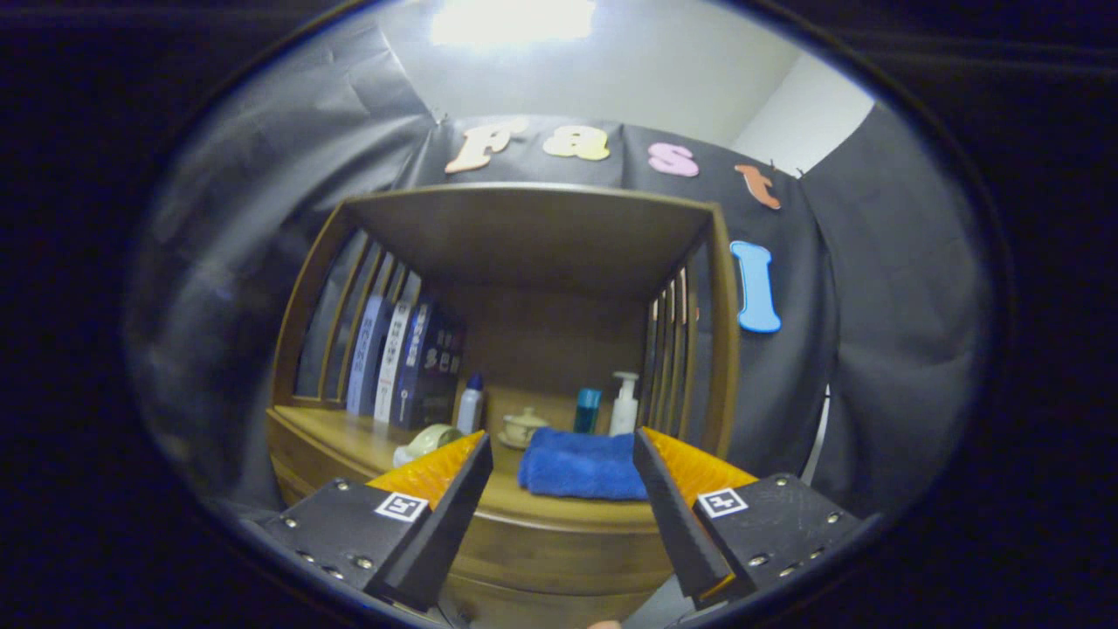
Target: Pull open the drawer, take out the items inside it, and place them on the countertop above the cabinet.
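Through the gripper view, your gripper [563,463] is held up in front of a wooden cabinet [541,542], its two fingers spread wide apart with nothing between them but open air. Past the fingertips [479,447] you are looking at the countertop [349,432], a wooden surface under a roofed shelf with slatted sides. A folded blue towel [581,467] lies on that countertop just ahead of the gap between your fingers, nearer the right finger. Beyond the left finger sits a pale green roll of tape [432,438], and behind it a small bottle with a blue cap [471,404] stands upright. A row of books [403,362] stands against the left slats, spines facing you. Further back, near the rear panel, you can see a small lidded ceramic pot on a saucer [522,426], a teal cup [588,410] beside it, and a white pump bottle [624,404] standing next to the right slats. Below the countertop's edge the cabinet's front curves down between your fingers; the drawer [559,603] shows there as a wooden front panel low between the fingers, and you cannot tell from here whether it is pulled out at all. The fingers touch neither the cabinet nor anything on it.
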A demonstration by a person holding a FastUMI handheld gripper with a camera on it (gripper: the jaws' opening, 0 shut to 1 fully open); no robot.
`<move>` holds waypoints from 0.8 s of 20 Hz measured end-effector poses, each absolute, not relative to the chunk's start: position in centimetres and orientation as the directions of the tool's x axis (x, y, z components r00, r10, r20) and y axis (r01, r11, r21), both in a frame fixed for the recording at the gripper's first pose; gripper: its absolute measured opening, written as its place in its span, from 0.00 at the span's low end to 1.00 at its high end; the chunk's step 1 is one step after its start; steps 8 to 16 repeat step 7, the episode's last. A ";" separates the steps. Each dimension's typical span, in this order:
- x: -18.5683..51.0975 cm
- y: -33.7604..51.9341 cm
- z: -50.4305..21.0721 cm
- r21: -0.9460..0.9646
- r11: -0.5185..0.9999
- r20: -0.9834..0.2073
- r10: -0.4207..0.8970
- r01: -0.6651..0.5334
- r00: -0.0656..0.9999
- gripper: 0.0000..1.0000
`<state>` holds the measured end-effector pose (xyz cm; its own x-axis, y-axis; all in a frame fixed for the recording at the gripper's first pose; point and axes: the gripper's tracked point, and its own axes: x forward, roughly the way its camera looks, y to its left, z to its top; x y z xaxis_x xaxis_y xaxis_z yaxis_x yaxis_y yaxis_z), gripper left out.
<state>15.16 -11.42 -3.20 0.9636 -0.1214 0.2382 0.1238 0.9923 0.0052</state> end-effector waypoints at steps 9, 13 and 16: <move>11.8 -20.7 -5.8 0.046 0.998 0.124 -0.055 0.049 0.991 0.96; 11.8 -20.7 -5.8 0.046 0.998 0.124 -0.055 0.049 0.991 0.96; 11.8 -20.7 -5.8 0.046 0.998 0.124 -0.055 0.049 0.991 0.96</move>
